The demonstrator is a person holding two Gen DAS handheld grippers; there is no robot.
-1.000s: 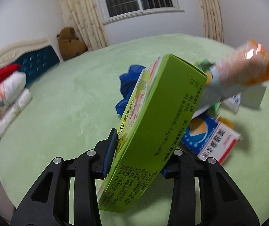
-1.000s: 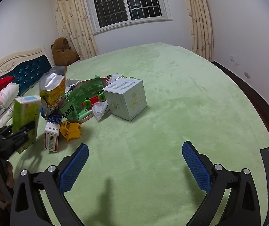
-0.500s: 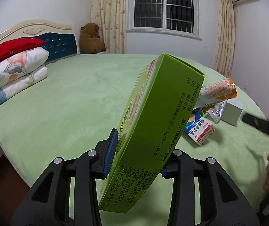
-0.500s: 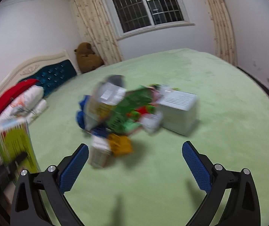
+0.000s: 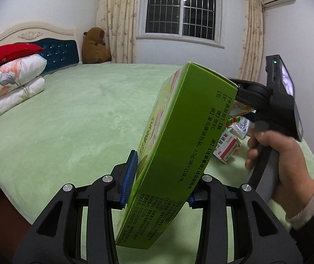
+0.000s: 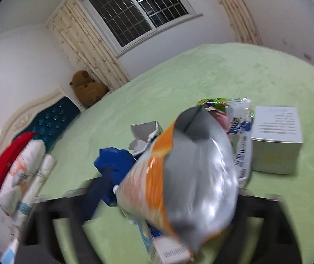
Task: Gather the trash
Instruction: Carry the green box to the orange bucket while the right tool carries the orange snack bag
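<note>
With the green box (image 5: 174,158) clamped in the left gripper (image 5: 161,189) and the right gripper (image 6: 174,206) just closing around an orange-and-silver snack bag (image 6: 179,176) (grip unclear through blur), wrappers and the white box (image 6: 275,140) remain on the bed (image 5: 79,114).

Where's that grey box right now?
In the right wrist view the grey box sits on the green bedspread at the right edge of the trash pile, just right of the white-and-blue wrapper.
</note>
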